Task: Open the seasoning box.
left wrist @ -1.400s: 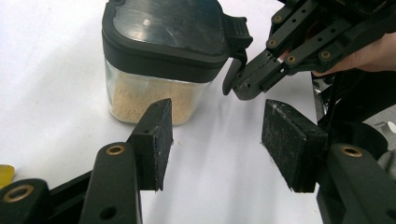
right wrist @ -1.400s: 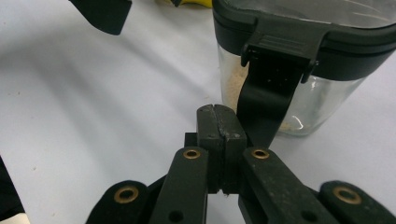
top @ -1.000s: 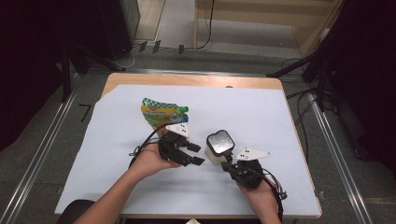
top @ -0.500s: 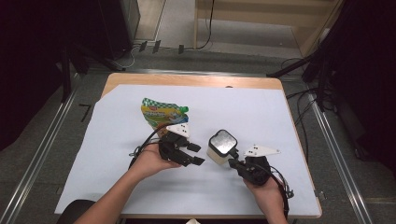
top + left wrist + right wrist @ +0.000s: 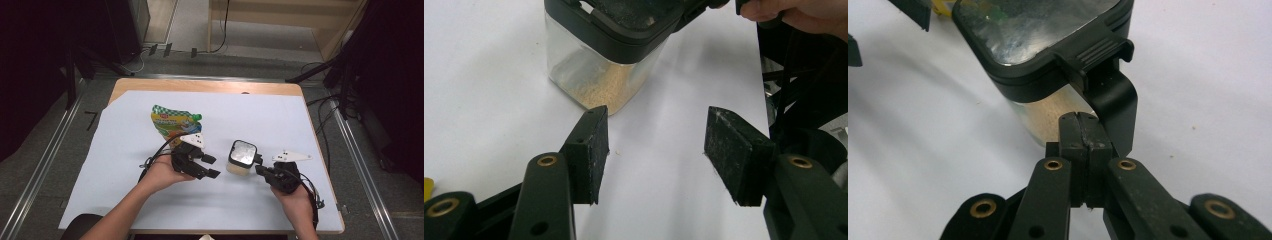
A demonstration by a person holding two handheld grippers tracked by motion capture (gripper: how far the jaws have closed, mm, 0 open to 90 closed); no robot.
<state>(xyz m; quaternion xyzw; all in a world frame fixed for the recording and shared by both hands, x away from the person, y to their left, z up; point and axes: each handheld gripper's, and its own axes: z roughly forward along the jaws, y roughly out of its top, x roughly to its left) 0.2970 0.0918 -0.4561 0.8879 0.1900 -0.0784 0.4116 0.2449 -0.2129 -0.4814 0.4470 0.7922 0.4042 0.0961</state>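
Clear-walled container [image 5: 242, 158] shifted rightward, right gripper [image 5: 261, 170] withdrawn slightly, left gripper [image 5: 210, 166] unmoved

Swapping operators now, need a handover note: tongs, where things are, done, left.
Left tongs: open, nothing between them, aimed at the jar from its left, not touching.
Right tongs: shut, nothing gripped, tips right at the jar's black latch; contact looks likely but I can't confirm it.
Jar: upright mid-table on the white sheet, lid still on, a little tan powder at the bottom.
Pouch: lying flat behind the left hand, untouched.
Done: both tongs brought up to the jar.
Left: probably flip the latch, open the lid; steady the jar with the left first.
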